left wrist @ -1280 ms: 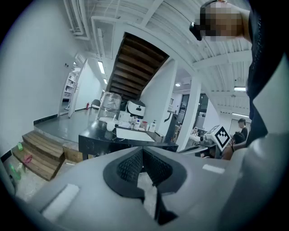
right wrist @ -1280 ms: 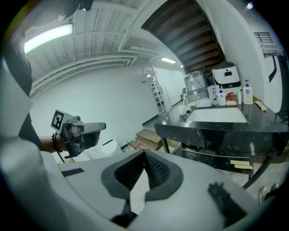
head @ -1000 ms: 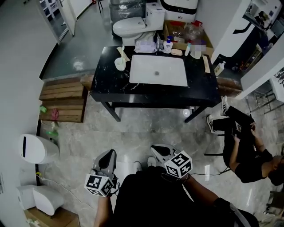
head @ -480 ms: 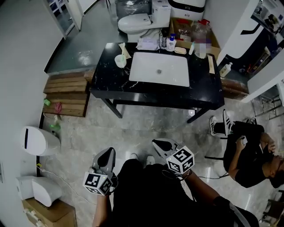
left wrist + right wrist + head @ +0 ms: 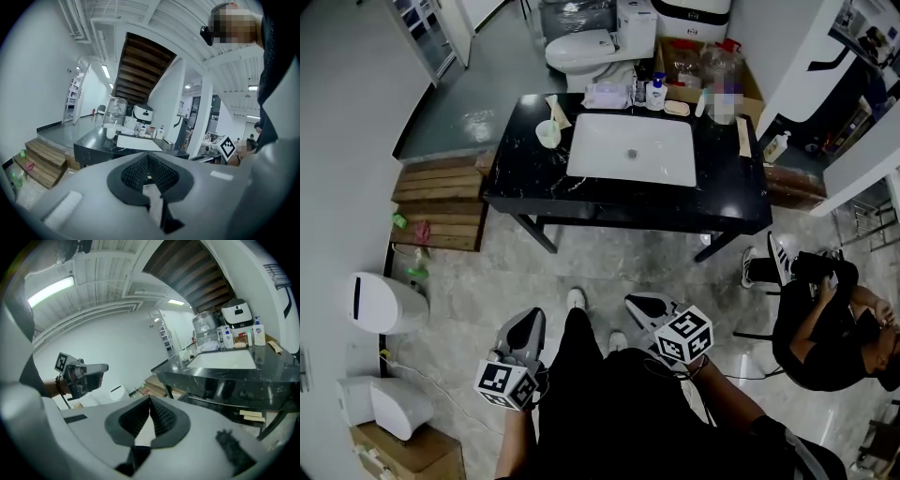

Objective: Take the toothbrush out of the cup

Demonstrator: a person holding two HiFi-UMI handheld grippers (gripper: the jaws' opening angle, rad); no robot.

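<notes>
Bright, even indoor light thru-out. Right gripper view: ceiling strip lamp (image 5: 50,290) glows w/ slight bloom. Head view: soft glare patch on grey floor (image 5: 476,116), shadows faint. Both gripper views: heavy fisheye bend, black vignette at corners, nearest foreground soft, bkgd sharper.

Black clothes, grey shells, marker cubes.
From my remote seat I see a black top (image 5: 623,412) with long sleeves and white shoes (image 5: 576,298). The left gripper (image 5: 527,321) and right gripper (image 5: 639,305) have smooth grey shells, each bearing a white cube (image 5: 504,384) printed with black square markers. Their fingers (image 5: 133,171) carry black ribbed lining. A dark band (image 5: 58,385) rings the left wrist.
</notes>
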